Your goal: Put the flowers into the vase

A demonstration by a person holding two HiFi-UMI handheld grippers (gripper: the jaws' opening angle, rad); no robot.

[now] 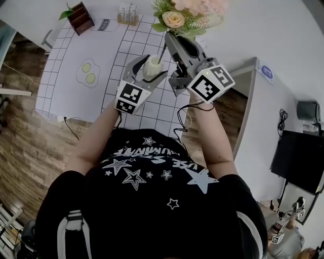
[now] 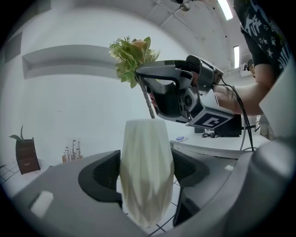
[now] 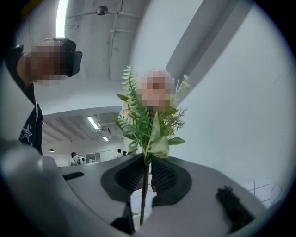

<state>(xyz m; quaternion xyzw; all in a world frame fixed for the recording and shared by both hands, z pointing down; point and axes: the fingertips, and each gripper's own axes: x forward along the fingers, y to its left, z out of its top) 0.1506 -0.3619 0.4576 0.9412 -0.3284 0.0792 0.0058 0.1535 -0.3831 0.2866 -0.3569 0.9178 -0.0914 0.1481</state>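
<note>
Where we stand: at the near edge of the bench [image 1: 61,86], whose white top carries a grid of dark lines
Left gripper [image 1: 148,71]: held about level, pointing away from us over the grid
Left fingers [image 2: 104,173]: clamped on the vase [image 1: 153,61], one pad against each flank
Vase: cream and faceted, upright with its mouth upward; we cannot tell whether its foot rests on the bench
Right gripper [image 1: 171,40]: to the right of the left one, reaching past it on the far side of the vase
Right fingers [image 3: 163,175]: closed together on the thin stem [image 2: 149,104] of the flowers [image 1: 182,15]
Flowers: pale peach blooms and green fern leaves, heads up, above and just beyond the vase
Stem: it slants down from the right fingers to the vase's rim; we cannot tell whether its tip is inside the mouth
Far left of the bench: a brown box [image 1: 81,17] with a green sprig, and to its right a wooden holder [image 1: 127,17] of small upright pieces
Left of the vase: a fried-egg drawing [image 1: 87,72] on the grid, well apart from it
</note>
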